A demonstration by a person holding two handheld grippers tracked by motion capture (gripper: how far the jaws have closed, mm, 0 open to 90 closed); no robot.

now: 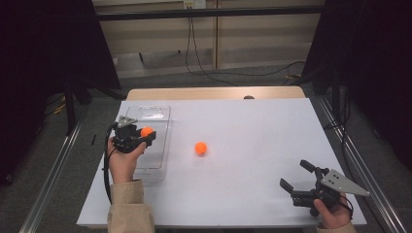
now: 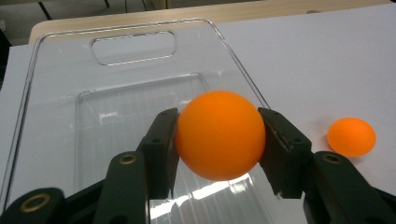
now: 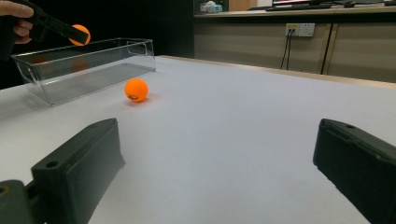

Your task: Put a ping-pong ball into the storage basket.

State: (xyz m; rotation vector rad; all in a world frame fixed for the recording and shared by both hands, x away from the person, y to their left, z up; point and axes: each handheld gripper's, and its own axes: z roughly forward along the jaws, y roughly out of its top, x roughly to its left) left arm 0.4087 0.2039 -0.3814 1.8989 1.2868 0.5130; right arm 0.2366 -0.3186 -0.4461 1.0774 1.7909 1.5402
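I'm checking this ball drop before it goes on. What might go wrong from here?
The held ball is pinched at its sides by the left gripper, above the clear bin; released from that height, it may bounce back out. It also hangs near the bin's right wall, so it might strike the rim. The second ball lies loose on the table, and a nudge would likely send it rolling.

1. The left hand [image 1: 123,158] is reaching in from the bottom edge, a tan sleeve [image 1: 127,206] covering the forearm.
2. The left gripper [image 1: 148,134] is pointing right, its jaws clamping from both sides.
3. The right hand [image 1: 333,209] is gripping the right gripper [image 1: 295,175] low at the near right, its jaws gaping wide and pointing left.
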